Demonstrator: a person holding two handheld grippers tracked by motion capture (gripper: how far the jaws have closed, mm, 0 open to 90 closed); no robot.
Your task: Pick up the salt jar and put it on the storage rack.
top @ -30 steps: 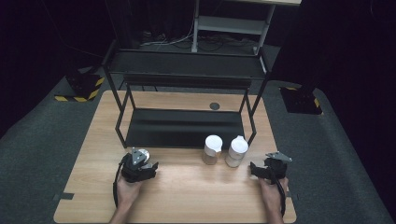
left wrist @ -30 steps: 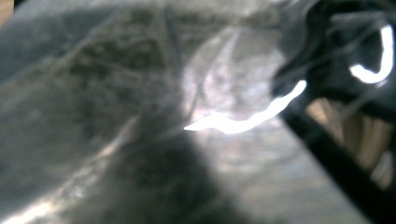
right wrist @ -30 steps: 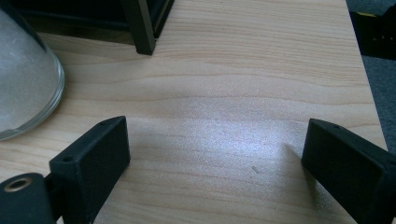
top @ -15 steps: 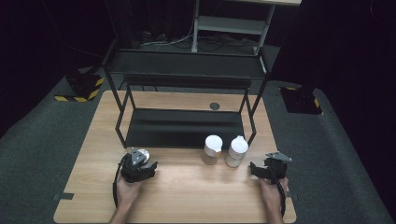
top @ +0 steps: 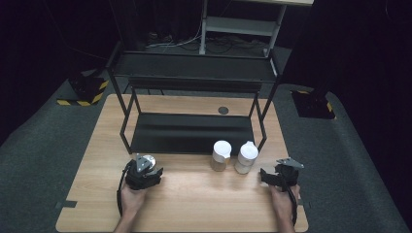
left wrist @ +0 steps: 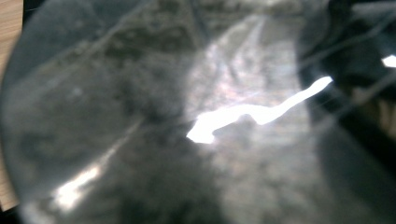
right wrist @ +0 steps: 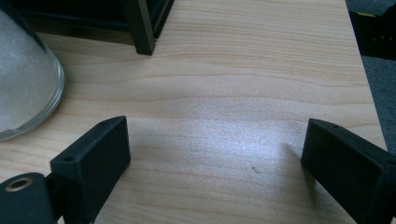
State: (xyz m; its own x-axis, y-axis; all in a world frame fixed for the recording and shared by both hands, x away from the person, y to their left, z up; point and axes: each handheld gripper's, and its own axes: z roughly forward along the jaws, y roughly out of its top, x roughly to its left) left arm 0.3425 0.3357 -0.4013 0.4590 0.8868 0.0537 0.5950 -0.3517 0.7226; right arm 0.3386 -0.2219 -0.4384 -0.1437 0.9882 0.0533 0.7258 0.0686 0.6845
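The high view is dim, its surroundings black, with the table (top: pixel 194 194) lit from above. The left gripper view is badly blurred, streaked with white glare. The right gripper view is sharp, softly lit.

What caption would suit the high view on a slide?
Left gripper closed on a clear glass jar; right gripper open beside two white-lidded jars on the wooden table.
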